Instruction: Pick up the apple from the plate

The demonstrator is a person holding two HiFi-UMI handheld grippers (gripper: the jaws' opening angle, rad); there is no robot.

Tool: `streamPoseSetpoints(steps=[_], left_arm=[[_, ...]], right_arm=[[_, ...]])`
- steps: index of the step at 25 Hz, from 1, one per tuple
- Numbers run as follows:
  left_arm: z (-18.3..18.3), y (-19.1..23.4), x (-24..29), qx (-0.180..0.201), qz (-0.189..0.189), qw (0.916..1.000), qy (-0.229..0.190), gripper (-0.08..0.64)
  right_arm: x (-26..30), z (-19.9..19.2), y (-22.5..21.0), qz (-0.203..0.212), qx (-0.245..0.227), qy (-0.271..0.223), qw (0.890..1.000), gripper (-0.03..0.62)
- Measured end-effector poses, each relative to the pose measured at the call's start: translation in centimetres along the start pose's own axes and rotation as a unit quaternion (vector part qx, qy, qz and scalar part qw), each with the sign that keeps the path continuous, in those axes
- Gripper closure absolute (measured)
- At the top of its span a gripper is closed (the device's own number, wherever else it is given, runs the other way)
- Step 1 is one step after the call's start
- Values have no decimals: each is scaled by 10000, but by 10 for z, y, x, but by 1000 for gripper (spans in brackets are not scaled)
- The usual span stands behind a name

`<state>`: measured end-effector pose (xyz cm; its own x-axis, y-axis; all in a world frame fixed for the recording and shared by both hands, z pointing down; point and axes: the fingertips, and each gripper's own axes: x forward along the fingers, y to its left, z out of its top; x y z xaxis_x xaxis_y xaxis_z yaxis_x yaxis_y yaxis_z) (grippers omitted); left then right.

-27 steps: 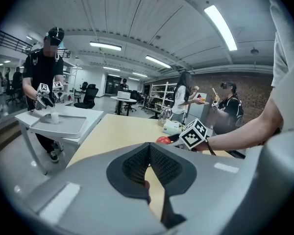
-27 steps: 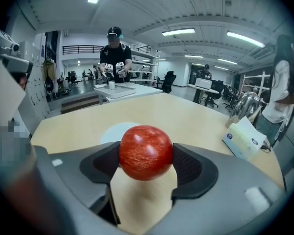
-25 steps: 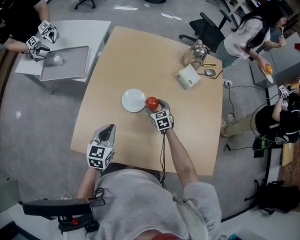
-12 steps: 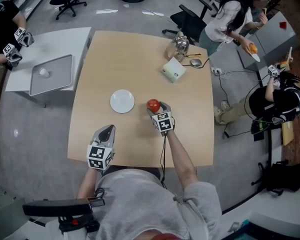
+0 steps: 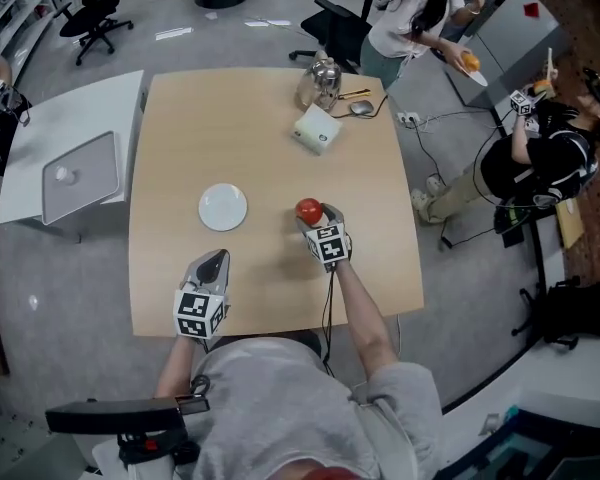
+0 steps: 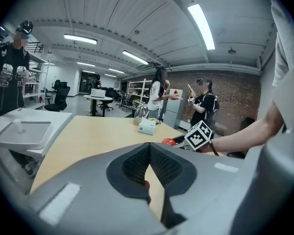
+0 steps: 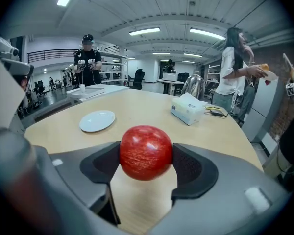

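In right gripper (image 7: 146,156), round glossy red apple (image 7: 145,148)

One apple (image 5: 307,210), one plate (image 5: 223,207), one tissue box (image 5: 317,129), one kettle (image 5: 324,76), one wooden table (image 5: 180,148); two grippers: one left gripper (image 5: 214,256), one right gripper (image 5: 316,214).

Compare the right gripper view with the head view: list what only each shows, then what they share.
Only the right gripper view: both fingers of the right gripper pressing the sides of the apple, which looks lifted clear of the tabletop. Only the head view: the left gripper near the front edge of the table, away from the apple, and the person's right arm. Both: the apple, the empty white plate to its left, the tissue box and the kettle farther back.
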<state>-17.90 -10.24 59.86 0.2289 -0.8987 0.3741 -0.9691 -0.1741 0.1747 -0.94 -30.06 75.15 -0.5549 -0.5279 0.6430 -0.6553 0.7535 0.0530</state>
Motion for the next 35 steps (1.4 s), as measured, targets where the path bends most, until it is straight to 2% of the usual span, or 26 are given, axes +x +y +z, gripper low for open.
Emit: streamPoseSetpoints(steps=[27,35], left_arm=[[-1,-59,63,378,-1006,9938,269,540],[-6,-70,75,453,-1160,9916,340,540]], right_arm=[[-58,-85,-82,-972,862,264,9912,255],[-67,-114,-95,-1158,1020,413,9872,255]])
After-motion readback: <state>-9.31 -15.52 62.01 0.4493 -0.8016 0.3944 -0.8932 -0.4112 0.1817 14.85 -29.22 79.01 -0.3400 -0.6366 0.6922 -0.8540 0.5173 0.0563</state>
